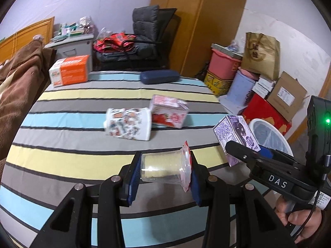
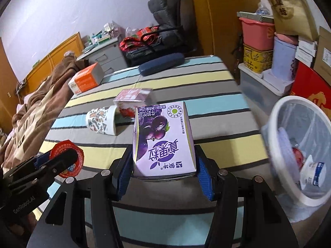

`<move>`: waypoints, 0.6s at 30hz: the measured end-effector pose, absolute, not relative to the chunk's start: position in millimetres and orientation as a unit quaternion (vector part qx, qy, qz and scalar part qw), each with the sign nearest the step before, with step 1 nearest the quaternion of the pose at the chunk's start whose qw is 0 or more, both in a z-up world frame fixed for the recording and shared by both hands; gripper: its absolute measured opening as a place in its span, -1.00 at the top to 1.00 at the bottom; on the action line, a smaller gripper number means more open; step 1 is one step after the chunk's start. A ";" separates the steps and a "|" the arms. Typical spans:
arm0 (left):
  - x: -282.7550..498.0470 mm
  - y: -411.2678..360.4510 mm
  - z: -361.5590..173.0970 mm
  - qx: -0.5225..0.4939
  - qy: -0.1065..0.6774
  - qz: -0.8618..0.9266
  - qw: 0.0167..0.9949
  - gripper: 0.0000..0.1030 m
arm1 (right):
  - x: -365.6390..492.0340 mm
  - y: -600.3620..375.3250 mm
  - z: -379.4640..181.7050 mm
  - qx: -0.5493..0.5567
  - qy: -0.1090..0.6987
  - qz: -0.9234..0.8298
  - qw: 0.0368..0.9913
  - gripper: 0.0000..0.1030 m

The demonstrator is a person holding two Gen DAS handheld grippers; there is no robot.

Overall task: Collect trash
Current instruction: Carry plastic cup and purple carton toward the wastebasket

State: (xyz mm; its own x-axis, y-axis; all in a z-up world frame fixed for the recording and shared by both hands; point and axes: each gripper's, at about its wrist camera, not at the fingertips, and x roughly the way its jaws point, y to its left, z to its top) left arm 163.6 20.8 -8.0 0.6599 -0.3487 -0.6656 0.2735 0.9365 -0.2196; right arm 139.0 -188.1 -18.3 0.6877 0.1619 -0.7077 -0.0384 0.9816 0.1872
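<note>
Purple carton (image 2: 164, 142) upright, long axis vertical, clamped.

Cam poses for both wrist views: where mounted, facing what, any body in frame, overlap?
Left wrist: behind the left tool, angled down over the striped bed; grips a clear cup; a hand shows.
Right wrist: behind the right tool, same tilt; grips a purple carton; white bin right; no body.
Shared: bed, each other's tool, patterned cup, orange box.

"DAS" on right claw (image 1: 240, 155), "CanRobot.AI" left claw (image 2: 60, 161)
</note>
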 end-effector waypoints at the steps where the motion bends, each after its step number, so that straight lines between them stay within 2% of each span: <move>1: 162.1 15.9 -6.8 -0.049 0.374 -0.173 0.910 0.16 | 137.3 -192.2 -16.9 0.079 0.389 0.051 0.917 -0.12; 18: 151.5 -79.2 15.6 -0.005 0.351 -0.251 0.902 0.16 | 102.8 -274.5 -3.6 0.109 0.359 -0.022 0.927 -0.12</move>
